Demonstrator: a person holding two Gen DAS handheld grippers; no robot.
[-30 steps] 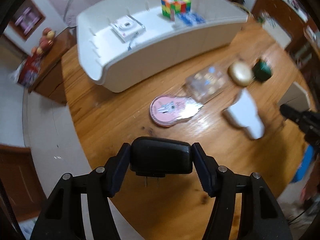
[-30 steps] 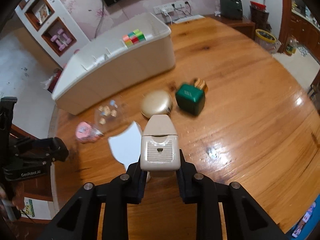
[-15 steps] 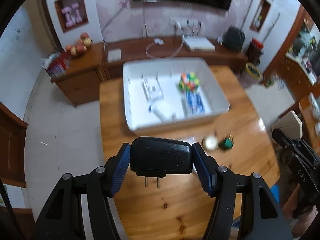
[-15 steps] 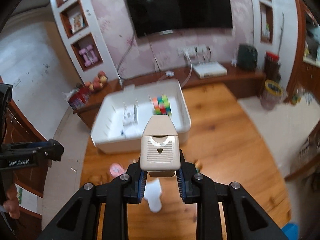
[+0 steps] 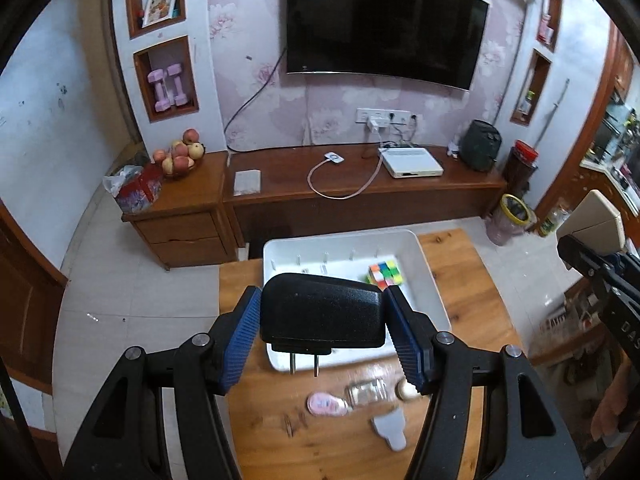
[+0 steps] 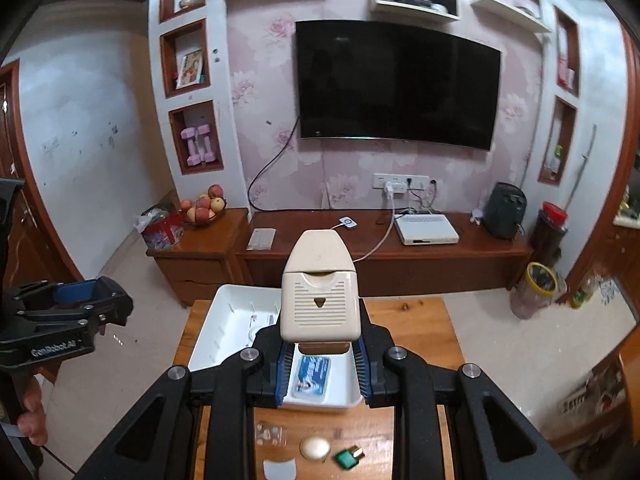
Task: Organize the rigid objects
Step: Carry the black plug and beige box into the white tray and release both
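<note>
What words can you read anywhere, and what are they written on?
"GenRobot.AI": on the side of the left gripper, seen in the right wrist view.
"DAS": cut-off letters on the right gripper, seen in the left wrist view.
Blue card in the white tray: print too small to read.
Pink oval item: too blurred to read.

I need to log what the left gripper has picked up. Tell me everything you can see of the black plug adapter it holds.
The black plug adapter is a rounded, matte block that looks like plastic, wider than tall, with a small raised base on its underside from which two thin metal prongs point down. It sits level, clamped at its two ends between the blue ribbed pads of the left gripper. Nothing else touches it. It hangs in the air above the white bin on the wooden table.
</note>
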